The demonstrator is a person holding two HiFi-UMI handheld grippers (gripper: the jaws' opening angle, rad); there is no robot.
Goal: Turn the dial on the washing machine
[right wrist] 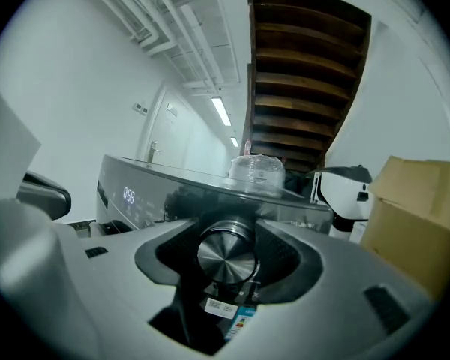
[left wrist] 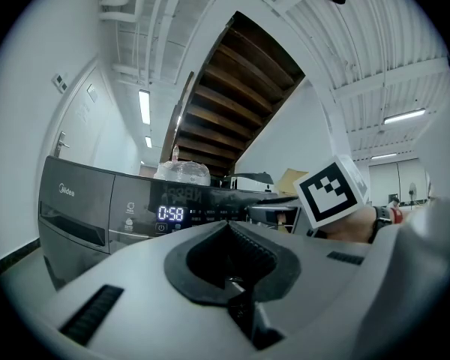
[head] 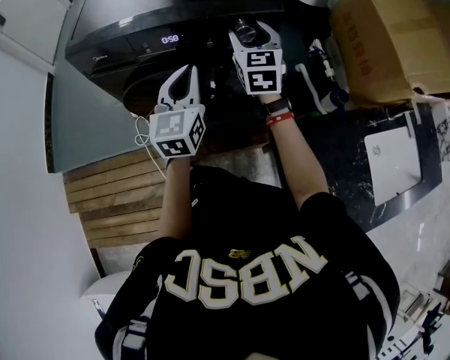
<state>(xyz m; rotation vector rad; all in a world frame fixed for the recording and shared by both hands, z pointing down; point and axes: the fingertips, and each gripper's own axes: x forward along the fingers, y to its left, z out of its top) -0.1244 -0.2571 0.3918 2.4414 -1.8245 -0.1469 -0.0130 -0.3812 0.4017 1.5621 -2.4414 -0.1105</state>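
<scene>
Right gripper (right wrist: 226, 265): fingers (right wrist: 300, 257) parted by the width of the dial and closed on the round brushed-metal dial (right wrist: 225, 255), dark pads against its left and right rim, flat face of the dial turned to the camera. Dial location: front control panel of the dark washing machine (right wrist: 172, 190), right of the lit display (right wrist: 128, 195) reading 0:58; printed stickers (right wrist: 225, 308) just below it. In the head view, the same gripper (head: 255, 34) reaches forward onto the panel, a red and black wristband (head: 279, 115) behind it. Left gripper (left wrist: 232, 265): fingers (left wrist: 135, 276) pressed together, nothing between them, held clear of the machine front, level with the display (left wrist: 171, 214) and left of the right gripper. Surroundings: clear plastic-wrapped bundle (right wrist: 259, 175) on the machine top; cardboard box (head: 390, 36) to the right; wooden steps (head: 112, 193) to the left.
</scene>
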